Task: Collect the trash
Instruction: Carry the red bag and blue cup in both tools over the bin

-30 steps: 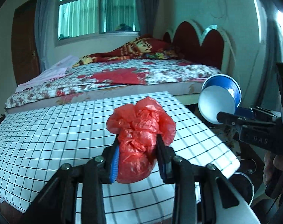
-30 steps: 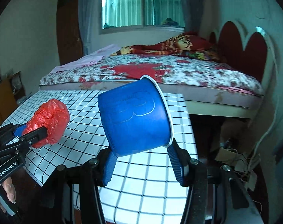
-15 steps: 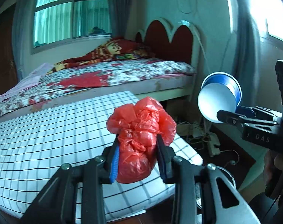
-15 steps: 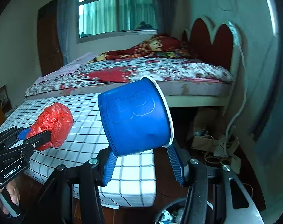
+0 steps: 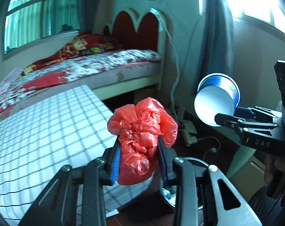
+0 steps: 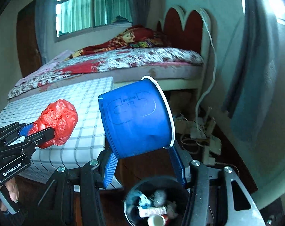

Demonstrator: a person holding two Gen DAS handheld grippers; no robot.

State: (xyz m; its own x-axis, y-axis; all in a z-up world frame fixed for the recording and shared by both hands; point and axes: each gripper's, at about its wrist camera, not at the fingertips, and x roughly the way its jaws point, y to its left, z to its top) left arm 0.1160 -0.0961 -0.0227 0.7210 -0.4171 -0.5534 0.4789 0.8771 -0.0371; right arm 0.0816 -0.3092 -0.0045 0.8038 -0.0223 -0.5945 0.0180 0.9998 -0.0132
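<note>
The left hand-held gripper is clamping a crumpled red plastic bag between narrowly parted pads, past the checked tabletop's right edge. The right hand-held gripper is pinching a tilted blue paper cup with half-spread fingers, above a dark trash bin on the floor holding scraps and a small cup. A bed is standing behind.
</note>
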